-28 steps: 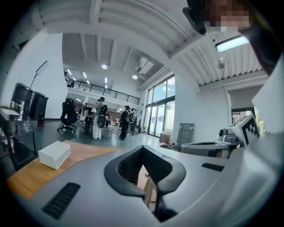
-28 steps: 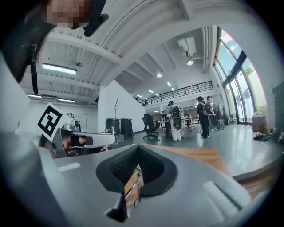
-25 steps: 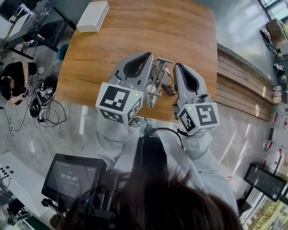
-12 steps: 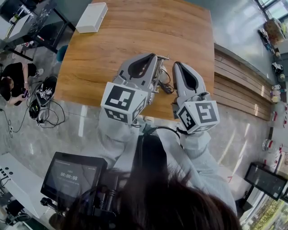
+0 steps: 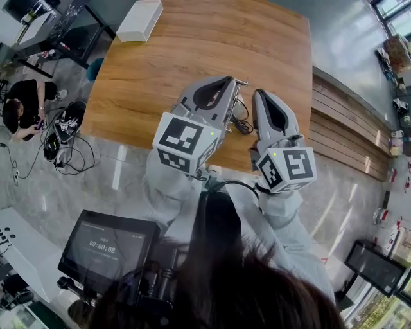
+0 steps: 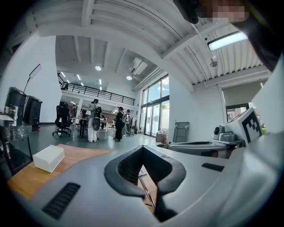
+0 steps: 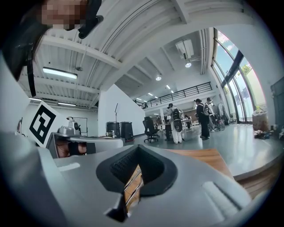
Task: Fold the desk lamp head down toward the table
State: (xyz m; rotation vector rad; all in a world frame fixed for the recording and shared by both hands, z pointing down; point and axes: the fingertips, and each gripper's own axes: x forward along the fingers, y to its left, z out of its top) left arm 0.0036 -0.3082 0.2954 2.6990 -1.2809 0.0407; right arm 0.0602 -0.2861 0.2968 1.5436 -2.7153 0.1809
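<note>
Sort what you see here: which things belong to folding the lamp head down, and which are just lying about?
Belongs to the job: desk lamp, left tool, right tool, wooden table.

Just lying about: white box at the table's far corner, screen, cables on the floor.

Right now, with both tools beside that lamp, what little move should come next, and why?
Probably open the left tool's jaws. Both it and the right tool are shut and hold nothing, while the desk lamp's thin metal arm sits between them, over the wooden table. The jaws likely have to part before they can take hold of the lamp.
</note>
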